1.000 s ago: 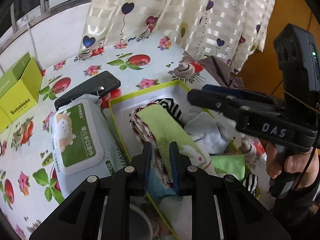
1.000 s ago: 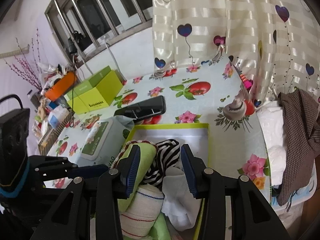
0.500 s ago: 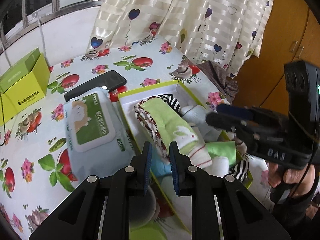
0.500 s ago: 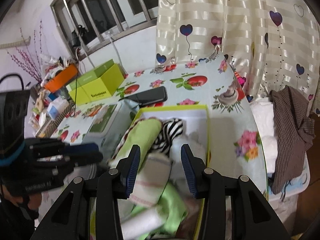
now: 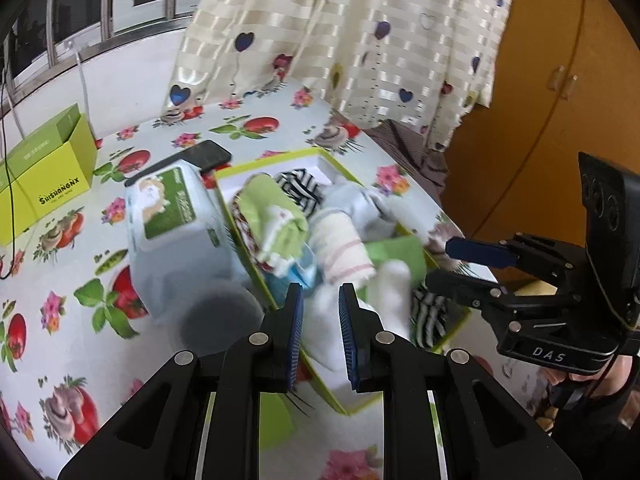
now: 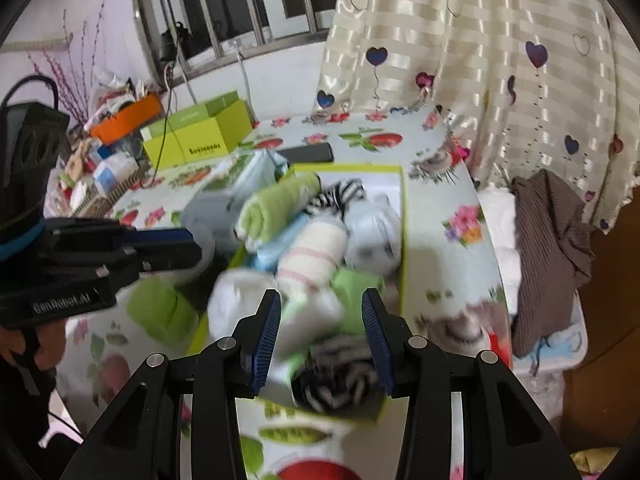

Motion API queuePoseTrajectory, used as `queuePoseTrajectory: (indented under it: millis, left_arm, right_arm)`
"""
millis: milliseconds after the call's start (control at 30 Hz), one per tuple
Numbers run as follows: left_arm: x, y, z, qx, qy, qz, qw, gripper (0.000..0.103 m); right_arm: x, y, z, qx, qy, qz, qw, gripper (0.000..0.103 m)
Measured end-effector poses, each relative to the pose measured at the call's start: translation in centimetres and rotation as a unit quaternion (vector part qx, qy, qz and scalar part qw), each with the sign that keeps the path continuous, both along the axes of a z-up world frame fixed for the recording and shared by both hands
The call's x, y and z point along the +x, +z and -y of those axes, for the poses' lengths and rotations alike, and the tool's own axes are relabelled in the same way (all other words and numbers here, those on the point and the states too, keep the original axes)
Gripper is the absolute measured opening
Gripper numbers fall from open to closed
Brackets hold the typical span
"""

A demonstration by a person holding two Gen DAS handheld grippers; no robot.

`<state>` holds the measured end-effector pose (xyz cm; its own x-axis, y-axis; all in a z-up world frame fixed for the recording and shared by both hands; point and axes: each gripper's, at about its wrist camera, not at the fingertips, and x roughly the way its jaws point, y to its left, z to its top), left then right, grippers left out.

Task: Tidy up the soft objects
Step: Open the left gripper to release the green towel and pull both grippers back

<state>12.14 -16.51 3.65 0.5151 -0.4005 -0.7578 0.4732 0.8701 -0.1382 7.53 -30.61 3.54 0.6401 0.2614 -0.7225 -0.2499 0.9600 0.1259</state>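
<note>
A white box with a lime-green rim (image 5: 276,159) (image 6: 348,167) sits on the fruit-print tablecloth, packed with several rolled socks and cloths: a green roll (image 5: 272,204) (image 6: 280,204), a striped black-and-white one (image 5: 300,186) (image 6: 340,194), a cream roll with red stripes (image 5: 340,246) (image 6: 316,248) and a pale blue one (image 6: 374,228). My left gripper (image 5: 319,336) hovers above the box's near end, jaws slightly apart and empty. My right gripper (image 6: 321,338) is open and empty above the box's near end. A green roll (image 6: 162,314) lies outside the box.
A wet-wipes pack (image 5: 172,208) lies left of the box with a black phone (image 5: 192,160) behind it. A lime-green carton (image 5: 40,184) (image 6: 200,136) stands at the far left. A grey lid (image 5: 218,320) is near my left fingers. Curtain (image 5: 340,40) and brown cloth (image 6: 548,240) lie beyond the table's right edge.
Both grippers have pulled back and up from the box, so more of the table and box shows. The right gripper has drawn away to the right. Neither holds anything.
</note>
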Motion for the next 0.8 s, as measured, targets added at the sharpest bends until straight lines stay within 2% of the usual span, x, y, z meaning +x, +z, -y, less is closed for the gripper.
queuePoseTrajectory:
  millis: [167, 267, 533, 633, 800]
  left_arm:
    - [-1.5, -1.0, 0.8, -0.008, -0.017, -0.012, 0.9997, 0.019]
    - [-1.8, -1.6, 1.5, -0.006, -0.026, -0.018, 0.9995, 0.019]
    - [-1.8, -3.3, 1.9, -0.005, -0.017, -0.034, 0.9993, 0.019]
    - [-2.5, -3.1, 1.7, -0.009, -0.012, -0.028, 0.9995, 0.019]
    - [-4.0, -2.2, 1.4, -0.011, -0.004, -0.006, 0.9999, 0.019]
  right_arm:
    - [-1.2, -2.3, -0.3, -0.014, 0.009, -0.029, 0.999, 0.04]
    - [-0.9, -3.1, -0.6, -0.012, 0.011, -0.038, 0.999, 0.033]
    - [-1.2, -2.9, -0.5, -0.003, 0.007, -0.036, 0.999, 0.033]
    - [-1.7, -2.2, -0.5, -0.006, 0.003, -0.03, 1.0, 0.036]
    - [-2.9, -1.1, -1.2, -0.016, 0.004, -0.016, 1.0, 0.049]
